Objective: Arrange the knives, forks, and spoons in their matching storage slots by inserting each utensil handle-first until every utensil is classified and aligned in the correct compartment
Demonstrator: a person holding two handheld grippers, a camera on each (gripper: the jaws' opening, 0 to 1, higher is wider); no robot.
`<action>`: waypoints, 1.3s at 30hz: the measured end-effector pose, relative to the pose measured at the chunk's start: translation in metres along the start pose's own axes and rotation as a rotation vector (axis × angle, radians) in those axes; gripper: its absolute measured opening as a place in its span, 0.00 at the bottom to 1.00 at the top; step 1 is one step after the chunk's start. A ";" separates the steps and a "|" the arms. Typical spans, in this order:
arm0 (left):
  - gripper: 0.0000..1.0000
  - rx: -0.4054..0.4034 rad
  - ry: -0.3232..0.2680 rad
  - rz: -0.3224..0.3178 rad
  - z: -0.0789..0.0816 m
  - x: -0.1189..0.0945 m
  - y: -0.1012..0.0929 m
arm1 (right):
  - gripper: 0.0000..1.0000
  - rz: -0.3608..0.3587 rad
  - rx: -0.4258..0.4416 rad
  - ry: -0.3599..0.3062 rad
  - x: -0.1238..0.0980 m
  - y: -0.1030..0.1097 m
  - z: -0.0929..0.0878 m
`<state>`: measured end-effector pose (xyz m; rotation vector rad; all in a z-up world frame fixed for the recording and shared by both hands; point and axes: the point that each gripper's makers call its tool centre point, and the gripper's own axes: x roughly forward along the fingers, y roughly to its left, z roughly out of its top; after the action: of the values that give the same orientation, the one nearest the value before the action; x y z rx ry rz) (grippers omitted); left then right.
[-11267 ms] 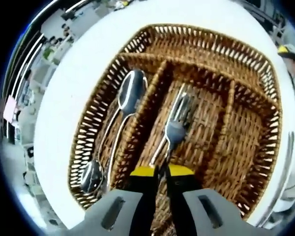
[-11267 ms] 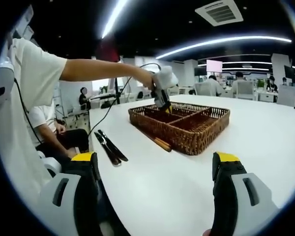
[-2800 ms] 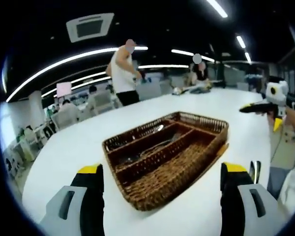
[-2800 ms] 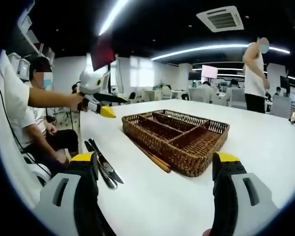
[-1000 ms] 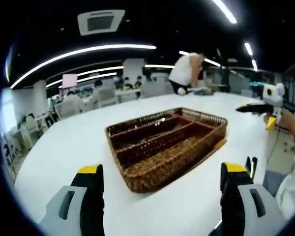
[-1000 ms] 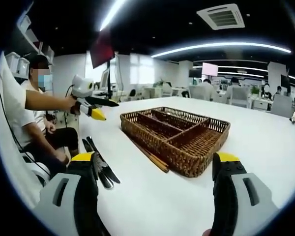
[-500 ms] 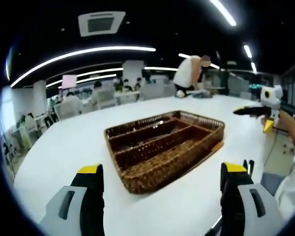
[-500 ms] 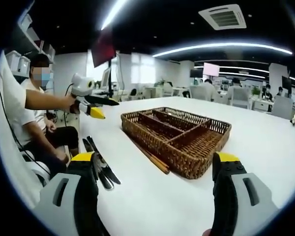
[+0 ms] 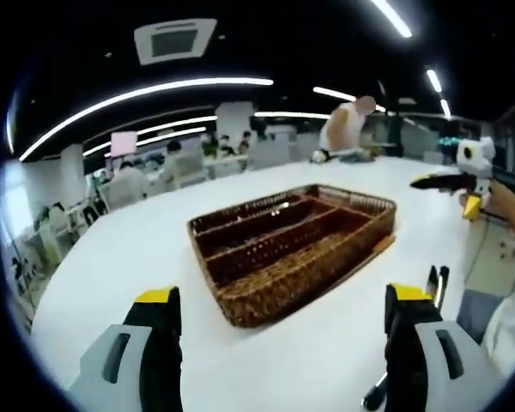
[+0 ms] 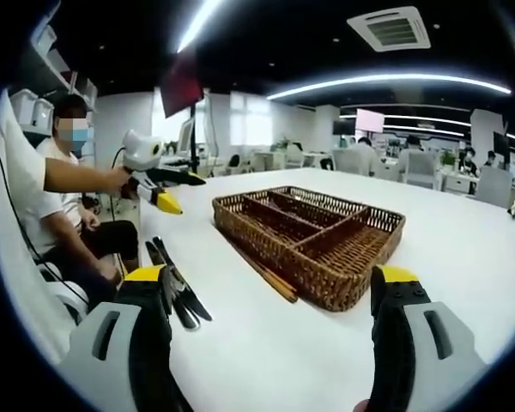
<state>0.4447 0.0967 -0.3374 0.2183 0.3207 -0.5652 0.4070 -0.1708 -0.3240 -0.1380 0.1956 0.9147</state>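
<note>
basket [image 9: 292,249] shifted slightly (camera moved) | knives [image 10: 178,292] near table edge

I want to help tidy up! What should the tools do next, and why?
Probably lower the right tool toward the knives lying on the white table beside the wicker basket. Both tools are open and holding nothing, and the knives are still outside the basket.
</note>
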 end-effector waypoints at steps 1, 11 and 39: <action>1.00 0.003 -0.004 0.000 0.001 0.000 0.000 | 1.00 0.001 0.001 -0.001 0.000 0.000 0.000; 1.00 -0.040 -0.024 -0.010 0.007 -0.006 -0.003 | 1.00 0.003 0.001 -0.009 0.000 0.002 0.002; 1.00 -0.038 -0.025 -0.014 0.001 -0.016 -0.010 | 1.00 0.010 -0.023 0.010 0.003 0.015 0.001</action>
<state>0.4264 0.0957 -0.3319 0.1725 0.3083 -0.5748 0.3974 -0.1593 -0.3245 -0.1634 0.1952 0.9267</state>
